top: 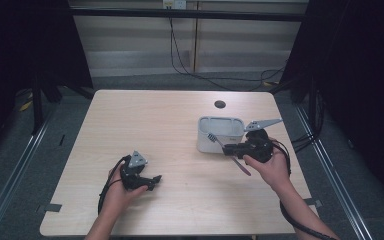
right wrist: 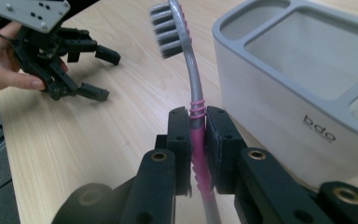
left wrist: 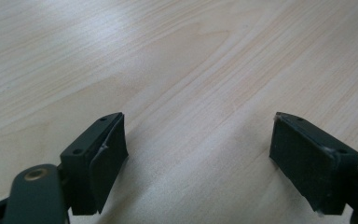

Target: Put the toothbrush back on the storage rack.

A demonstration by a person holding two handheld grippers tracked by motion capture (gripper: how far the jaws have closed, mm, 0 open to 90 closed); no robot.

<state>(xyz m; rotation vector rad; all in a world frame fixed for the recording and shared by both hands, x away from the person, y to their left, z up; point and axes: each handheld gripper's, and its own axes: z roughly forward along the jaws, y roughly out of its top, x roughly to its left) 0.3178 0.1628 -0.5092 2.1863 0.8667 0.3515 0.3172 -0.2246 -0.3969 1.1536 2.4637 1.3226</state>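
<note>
A toothbrush [right wrist: 189, 84] with a grey neck, dark bristles and a pink ribbed handle is clamped between the pads of my right gripper [right wrist: 197, 122], held off the table. In the high view the toothbrush [top: 219, 142] slants in front of the white organiser [top: 207, 142], bristles up and to the left, with the right gripper [top: 230, 149] just right of that box's front. The organiser [right wrist: 279, 93] has several open compartments. My left gripper [top: 155, 181] rests low over the table at the front left; its jaws stand wide apart [left wrist: 198, 154] with only wood between them.
The light wooden table [top: 155, 120] has a round cable hole [top: 220, 104] at its far side. Cables trail from both grippers off the front edge. Dark curtains and metal floor rails flank the table.
</note>
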